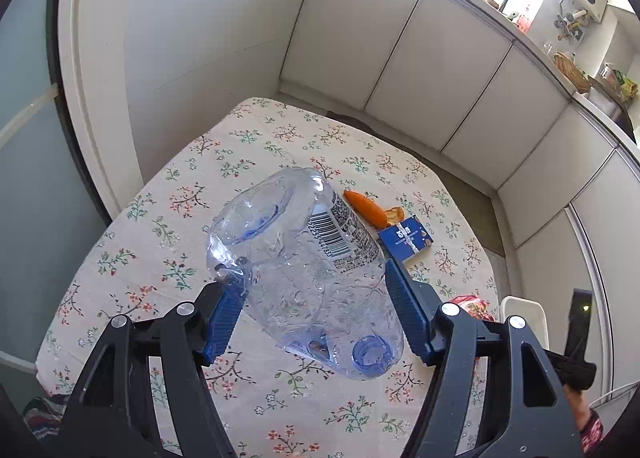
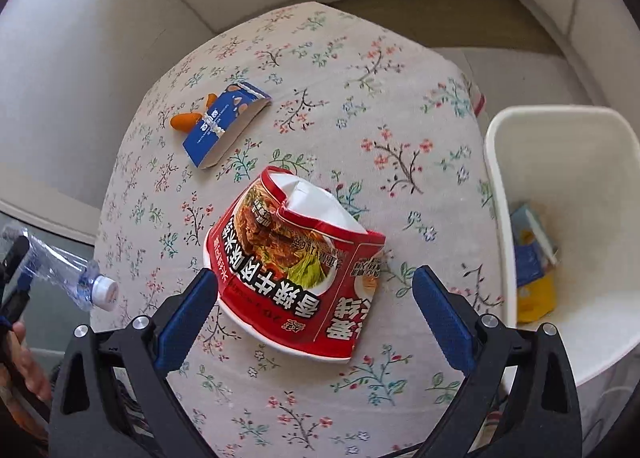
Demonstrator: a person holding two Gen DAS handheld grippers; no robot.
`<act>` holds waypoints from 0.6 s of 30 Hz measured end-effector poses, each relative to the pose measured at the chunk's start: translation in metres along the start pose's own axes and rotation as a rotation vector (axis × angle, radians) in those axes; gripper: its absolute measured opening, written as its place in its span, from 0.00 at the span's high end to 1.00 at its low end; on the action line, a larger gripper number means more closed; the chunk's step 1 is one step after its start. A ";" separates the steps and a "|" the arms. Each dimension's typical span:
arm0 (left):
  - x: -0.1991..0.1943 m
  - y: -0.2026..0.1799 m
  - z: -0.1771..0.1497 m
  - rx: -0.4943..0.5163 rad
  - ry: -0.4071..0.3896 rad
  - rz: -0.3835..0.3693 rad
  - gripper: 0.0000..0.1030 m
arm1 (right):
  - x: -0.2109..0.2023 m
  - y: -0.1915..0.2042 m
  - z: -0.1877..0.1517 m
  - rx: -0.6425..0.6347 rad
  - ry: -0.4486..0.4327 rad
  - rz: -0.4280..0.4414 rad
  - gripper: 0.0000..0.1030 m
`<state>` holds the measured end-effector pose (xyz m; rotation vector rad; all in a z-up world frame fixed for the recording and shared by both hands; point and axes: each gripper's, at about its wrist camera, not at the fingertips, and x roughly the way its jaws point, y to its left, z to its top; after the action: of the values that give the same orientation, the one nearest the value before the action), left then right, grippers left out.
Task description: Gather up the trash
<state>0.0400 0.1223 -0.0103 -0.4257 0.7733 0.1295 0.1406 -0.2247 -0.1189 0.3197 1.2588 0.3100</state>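
Note:
My left gripper (image 1: 310, 274) is shut on a crushed clear plastic bottle (image 1: 304, 266), which hangs above the floral tablecloth (image 1: 168, 218). The bottle (image 2: 60, 270) with its white cap also shows at the left edge of the right wrist view. My right gripper (image 2: 316, 274) is open, pointing down over a crushed red instant-noodle cup (image 2: 296, 258) that lies on the cloth between its blue pads (image 2: 188, 314). The pads do not press on the cup. A flattened blue carton (image 2: 224, 126) and an orange peel piece (image 2: 184, 121) lie farther back.
A white bin (image 2: 560, 130) stands beside the table's right edge, with a blue and yellow carton (image 2: 532, 258) inside. White cabinets (image 1: 440, 70) and a wall border the table. A hand (image 2: 24, 358) shows at the lower left.

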 end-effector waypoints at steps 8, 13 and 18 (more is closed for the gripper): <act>0.003 -0.001 -0.005 -0.001 0.020 -0.019 0.36 | 0.041 0.017 -0.011 -0.012 0.038 0.051 0.05; 0.000 0.002 -0.004 -0.008 0.007 -0.009 0.36 | 0.040 0.026 -0.007 0.026 0.031 0.101 0.14; -0.002 0.002 -0.002 -0.011 0.000 -0.004 0.36 | 0.026 0.041 0.001 -0.008 -0.015 0.163 0.54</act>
<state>0.0366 0.1238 -0.0110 -0.4375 0.7717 0.1304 0.1465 -0.1765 -0.1251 0.4181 1.2184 0.4511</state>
